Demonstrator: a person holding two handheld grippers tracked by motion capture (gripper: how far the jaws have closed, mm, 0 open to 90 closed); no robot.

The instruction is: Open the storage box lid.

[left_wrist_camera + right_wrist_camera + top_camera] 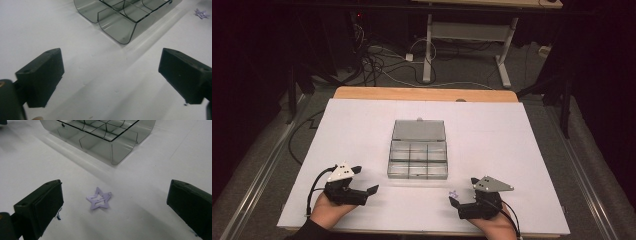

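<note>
Dark room, grey carpet floor (257, 150), tangled cables (377, 62), desk legs (428, 50) behind.

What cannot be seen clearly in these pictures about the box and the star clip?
- Clear grey plastic compartment box: its far part is cut off by the top edge in both gripper views.
- Small purple star-shaped hair clip: too small in the high view to show its shape.
- The box's compartments: contents too small and dim in the high view.

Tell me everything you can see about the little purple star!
The purple star is a small, flat, pale lilac hair clip, seemingly thin metal, with a star-shaped outline and a clip tongue inside. It lies flat on the white table, in front of the clear box, just ahead of the right gripper, whose open jaws do not touch it.
</note>
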